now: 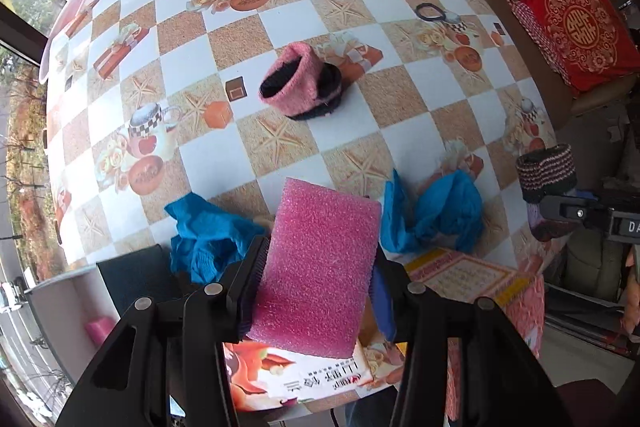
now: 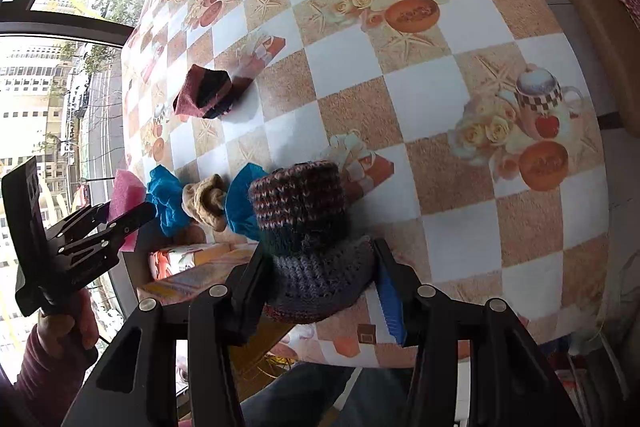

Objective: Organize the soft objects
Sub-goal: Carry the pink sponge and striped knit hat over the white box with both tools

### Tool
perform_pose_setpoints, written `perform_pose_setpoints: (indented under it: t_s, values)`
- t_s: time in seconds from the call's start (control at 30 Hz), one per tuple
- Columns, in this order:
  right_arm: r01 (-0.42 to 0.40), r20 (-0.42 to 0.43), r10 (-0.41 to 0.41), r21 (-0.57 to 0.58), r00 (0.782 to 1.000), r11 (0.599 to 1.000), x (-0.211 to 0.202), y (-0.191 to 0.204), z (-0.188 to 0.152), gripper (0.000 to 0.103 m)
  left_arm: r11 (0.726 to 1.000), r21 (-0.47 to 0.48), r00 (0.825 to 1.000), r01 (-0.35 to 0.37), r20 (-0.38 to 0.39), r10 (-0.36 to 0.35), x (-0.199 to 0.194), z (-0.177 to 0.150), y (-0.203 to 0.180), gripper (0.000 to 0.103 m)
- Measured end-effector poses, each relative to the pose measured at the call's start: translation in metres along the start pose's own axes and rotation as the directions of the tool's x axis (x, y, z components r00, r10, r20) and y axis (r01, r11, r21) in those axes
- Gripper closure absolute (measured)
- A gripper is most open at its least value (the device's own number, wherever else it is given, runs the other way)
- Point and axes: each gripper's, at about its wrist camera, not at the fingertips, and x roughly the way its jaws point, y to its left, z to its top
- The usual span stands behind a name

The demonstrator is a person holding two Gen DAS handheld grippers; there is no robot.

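Note:
My left gripper (image 1: pixel 316 267) is shut on a pink foam block (image 1: pixel 320 255), held upright above a printed box (image 1: pixel 460 275) at the table's near edge. My right gripper (image 2: pixel 316 267) is shut on a striped knitted cuff (image 2: pixel 304 223) of dark, pink and grey yarn, lifted over the near edge. In the right wrist view the left gripper (image 2: pixel 126 211) shows at the left with the pink foam block (image 2: pixel 126 191). A blue cloth (image 1: pixel 432 215) with a tan middle (image 2: pixel 206 201) lies by the box. A pink and black knitted piece (image 1: pixel 300 79) sits mid-table.
A black hair band (image 1: pixel 430 13) lies at the far right of the checked tablecloth (image 1: pixel 360 131). A chair with a red cushion (image 1: pixel 576 27) stands right of the table. Windows run along the left. A person's hand and sleeve (image 2: pixel 52 339) hold the left gripper.

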Motion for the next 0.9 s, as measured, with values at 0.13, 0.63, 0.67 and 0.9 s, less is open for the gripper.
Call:
perform_pose_setpoints:
  t_s: [0.13,0.63,0.67,0.9]
  values:
    - [0.027,-0.001,-0.027,0.01,1.0,1.0,-0.004,0.002,-0.029,0.053,0.999,0.004,0.999,0.034,0.004,-0.034,-0.013,-0.031,-0.005,0.052]
    - [0.079,-0.034,-0.079,-0.022,0.996,0.997,0.004,0.037,-0.146,0.053,0.989,0.087,0.993,0.118,0.019,-0.12,-0.036,-0.144,-0.026,0.052]
    - [0.077,-0.034,-0.078,-0.027,0.996,0.997,0.005,0.041,-0.151,0.053,0.989,0.088,0.992,0.12,0.02,-0.122,-0.037,-0.149,-0.025,0.052]
    - [0.066,-0.056,-0.075,-0.154,0.996,0.986,0.019,0.087,-0.178,0.053,0.991,0.064,0.988,0.116,0.092,-0.121,-0.062,-0.172,-0.008,0.052]
